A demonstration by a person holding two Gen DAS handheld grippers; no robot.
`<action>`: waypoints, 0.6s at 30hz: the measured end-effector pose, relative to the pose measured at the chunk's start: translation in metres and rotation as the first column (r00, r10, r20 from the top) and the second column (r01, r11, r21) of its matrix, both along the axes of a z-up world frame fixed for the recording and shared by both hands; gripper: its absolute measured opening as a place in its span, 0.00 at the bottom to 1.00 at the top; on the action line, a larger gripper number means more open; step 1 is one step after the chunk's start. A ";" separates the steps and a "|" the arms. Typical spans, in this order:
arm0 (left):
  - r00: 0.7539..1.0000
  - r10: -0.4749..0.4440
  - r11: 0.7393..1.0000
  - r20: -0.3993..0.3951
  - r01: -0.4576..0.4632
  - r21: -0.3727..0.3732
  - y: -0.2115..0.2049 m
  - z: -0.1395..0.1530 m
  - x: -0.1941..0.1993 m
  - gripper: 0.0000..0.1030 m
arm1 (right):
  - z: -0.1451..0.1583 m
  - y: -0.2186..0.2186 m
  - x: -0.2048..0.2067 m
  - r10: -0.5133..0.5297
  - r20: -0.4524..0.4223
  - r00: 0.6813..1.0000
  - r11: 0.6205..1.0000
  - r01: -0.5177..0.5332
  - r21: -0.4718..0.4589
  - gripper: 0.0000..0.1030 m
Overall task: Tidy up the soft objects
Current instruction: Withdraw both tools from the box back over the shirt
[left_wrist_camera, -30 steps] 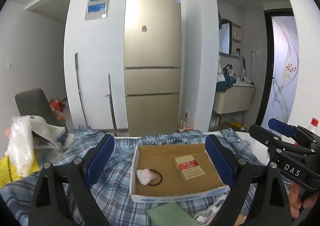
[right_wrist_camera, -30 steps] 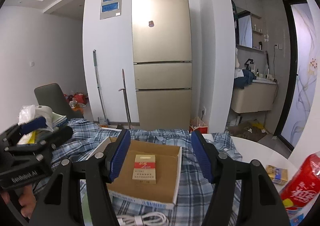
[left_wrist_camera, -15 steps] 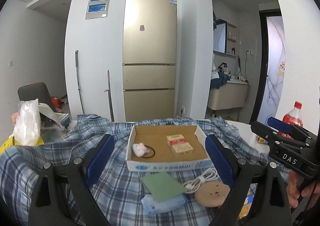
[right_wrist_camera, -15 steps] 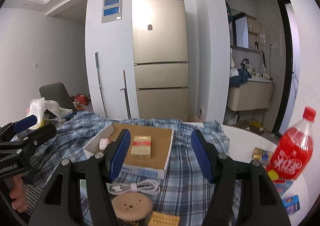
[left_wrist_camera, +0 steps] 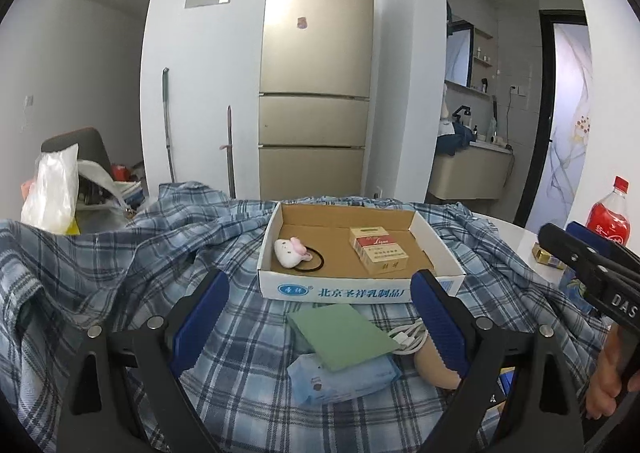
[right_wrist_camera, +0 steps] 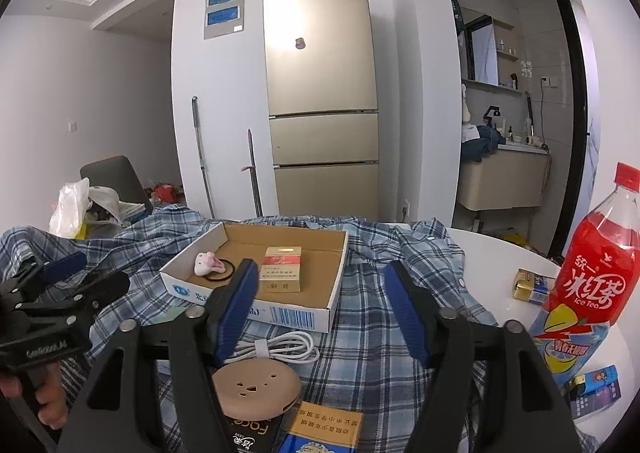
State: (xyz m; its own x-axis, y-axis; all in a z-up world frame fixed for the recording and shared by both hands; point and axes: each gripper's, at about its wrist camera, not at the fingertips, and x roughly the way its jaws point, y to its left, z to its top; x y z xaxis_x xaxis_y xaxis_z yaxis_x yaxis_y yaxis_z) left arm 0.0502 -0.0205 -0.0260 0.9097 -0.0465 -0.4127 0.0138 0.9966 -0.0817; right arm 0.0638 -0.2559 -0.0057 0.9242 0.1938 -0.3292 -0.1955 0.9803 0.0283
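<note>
Hovering above the plaid shirt (left_wrist_camera: 120, 273) draped over the desk (right_wrist_camera: 492, 253), the left gripper (left_wrist_camera: 320, 317) and right gripper (right_wrist_camera: 320, 309) both have jaws spread wide, holding nothing. Beyond them, the cardboard box (left_wrist_camera: 352, 287) contains 1 plush hair tie (left_wrist_camera: 290, 251) and 1 cigarette pack (left_wrist_camera: 378, 249).

The shallow cardboard box (left_wrist_camera: 362, 289) sits open-topped on the plaid cloth (left_wrist_camera: 120, 281), reachable from above, with bare floor between the plush hair tie (left_wrist_camera: 290, 251) and the cigarette pack (left_wrist_camera: 378, 249). Near it, a green card (left_wrist_camera: 342, 329), tissue pack (left_wrist_camera: 344, 375), white cable (right_wrist_camera: 280, 347) and tan disc (right_wrist_camera: 256, 387) crowd the approach. The red bottle (right_wrist_camera: 588, 281) blocks the right.
</note>
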 end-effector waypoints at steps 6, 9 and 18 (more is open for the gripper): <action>1.000 -0.014 1.000 0.007 0.014 0.025 -0.006 0.000 -0.001 1.00 | 0.002 -0.005 -0.004 0.002 0.016 1.000 1.000 -0.002 0.028 1.00; 1.000 -0.021 0.998 0.012 0.020 0.058 -0.012 0.000 -0.003 1.00 | 0.002 -0.004 -0.004 0.000 0.012 1.000 1.000 -0.001 0.028 1.00; 1.000 -0.019 0.999 0.006 0.019 0.045 -0.009 0.000 -0.003 1.00 | -0.002 0.000 0.006 0.037 -0.069 0.997 0.999 -0.035 0.017 1.00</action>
State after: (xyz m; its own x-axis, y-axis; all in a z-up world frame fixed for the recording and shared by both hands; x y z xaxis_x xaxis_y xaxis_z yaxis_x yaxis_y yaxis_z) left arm 0.0474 -0.0292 -0.0255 0.9113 -0.0454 -0.4092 0.0331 0.9988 -0.0371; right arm 0.0698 -0.2563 -0.0080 0.8915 0.2323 -0.3889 -0.2276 0.9720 0.0587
